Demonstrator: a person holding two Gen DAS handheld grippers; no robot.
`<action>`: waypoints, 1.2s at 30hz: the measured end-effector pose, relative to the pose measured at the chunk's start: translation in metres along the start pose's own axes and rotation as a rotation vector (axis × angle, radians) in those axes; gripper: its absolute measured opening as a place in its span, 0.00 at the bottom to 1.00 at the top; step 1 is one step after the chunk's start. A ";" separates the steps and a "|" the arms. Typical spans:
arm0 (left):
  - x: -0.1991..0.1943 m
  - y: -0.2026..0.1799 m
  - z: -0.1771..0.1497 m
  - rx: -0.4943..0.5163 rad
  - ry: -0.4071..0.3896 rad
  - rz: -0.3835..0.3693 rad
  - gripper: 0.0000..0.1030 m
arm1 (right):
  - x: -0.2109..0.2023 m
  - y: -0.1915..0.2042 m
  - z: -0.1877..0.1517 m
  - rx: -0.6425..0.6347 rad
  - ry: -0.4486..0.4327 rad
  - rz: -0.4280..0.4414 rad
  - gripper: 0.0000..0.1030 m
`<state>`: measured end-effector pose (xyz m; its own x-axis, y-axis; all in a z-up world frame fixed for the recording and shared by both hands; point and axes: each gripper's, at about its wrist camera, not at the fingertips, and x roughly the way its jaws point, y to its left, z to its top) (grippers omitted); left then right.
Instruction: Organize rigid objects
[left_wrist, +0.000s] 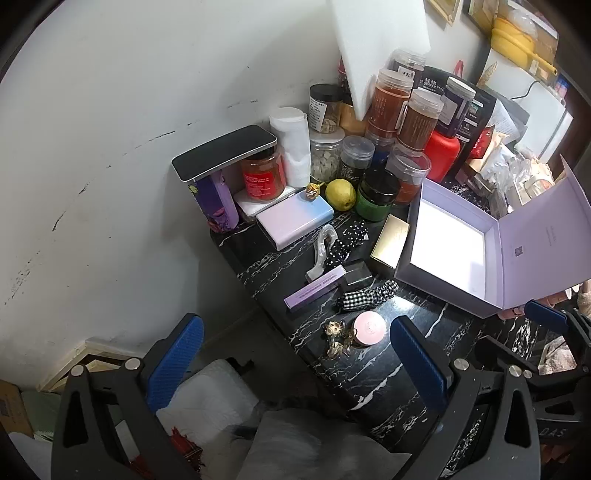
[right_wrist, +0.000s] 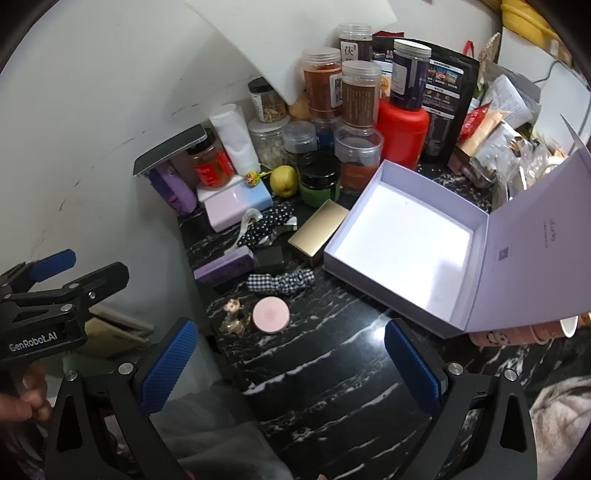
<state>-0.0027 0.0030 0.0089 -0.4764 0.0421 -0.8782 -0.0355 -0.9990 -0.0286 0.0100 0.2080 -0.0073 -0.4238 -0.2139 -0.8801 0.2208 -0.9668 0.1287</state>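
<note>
Both claws were wide open and held nothing. The left claw (left_wrist: 295, 354) hung over the near edge of the black table (right_wrist: 332, 369). The right claw (right_wrist: 291, 362) hung beside it.

The open box (right_wrist: 406, 236) sat empty at about 2 o'clock from the right claw. The pink tin (right_wrist: 270, 315) lay at 12 o'clock, closest of all. The gold case (right_wrist: 319, 230) touched the box's left side, with the purple stick (right_wrist: 223, 267) at 11 o'clock.

A good first pick was probably the tin. The claw should come straight down on it, squeeze its round sides, and miss the little charms (right_wrist: 232, 317) just beside it. The soft hair ties (right_wrist: 280, 282) should stay out.
</note>
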 end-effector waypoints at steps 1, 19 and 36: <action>0.000 0.000 0.000 0.001 0.001 -0.001 1.00 | 0.000 0.000 0.000 -0.001 0.000 0.000 1.00; -0.005 0.000 -0.001 -0.002 -0.010 -0.009 1.00 | -0.005 -0.001 0.000 -0.018 -0.003 0.001 1.00; -0.015 -0.003 0.003 0.021 -0.032 0.010 1.00 | -0.009 -0.002 -0.005 -0.018 -0.013 0.000 1.00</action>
<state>0.0020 0.0056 0.0232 -0.5047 0.0325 -0.8627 -0.0489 -0.9988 -0.0091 0.0175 0.2128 -0.0024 -0.4350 -0.2160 -0.8741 0.2369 -0.9641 0.1203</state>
